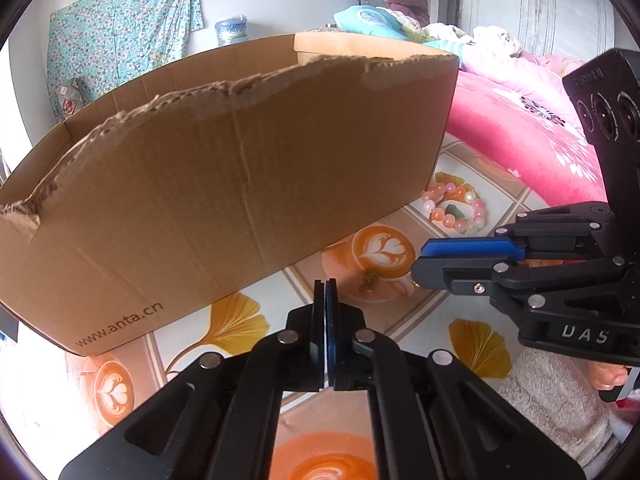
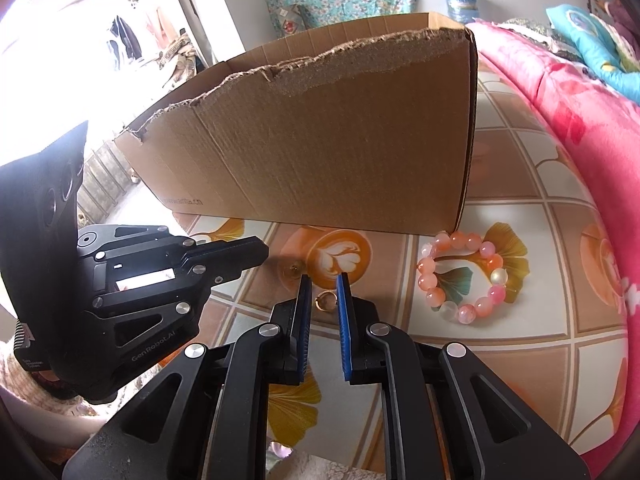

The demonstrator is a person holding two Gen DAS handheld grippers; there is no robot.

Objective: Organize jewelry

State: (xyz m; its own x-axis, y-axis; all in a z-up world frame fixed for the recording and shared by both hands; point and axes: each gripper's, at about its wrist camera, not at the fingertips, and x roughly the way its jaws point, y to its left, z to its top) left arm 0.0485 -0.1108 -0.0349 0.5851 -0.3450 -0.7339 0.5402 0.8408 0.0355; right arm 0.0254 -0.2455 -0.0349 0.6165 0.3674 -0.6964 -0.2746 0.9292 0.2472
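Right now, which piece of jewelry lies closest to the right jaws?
The small gold ring, between the right jaws; the pink beaded bracelet lies farther right.

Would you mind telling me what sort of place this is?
Probably a home bedroom: a pink floral quilt and pillows lie beside the patterned table, and a floral cloth hangs on the wall.

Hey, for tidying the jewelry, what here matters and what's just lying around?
For the job:
- bead bracelet
- gold ring
- small earring
- cardboard box

Lying about:
- pink quilt
- floral cloth on the wall
- water jug
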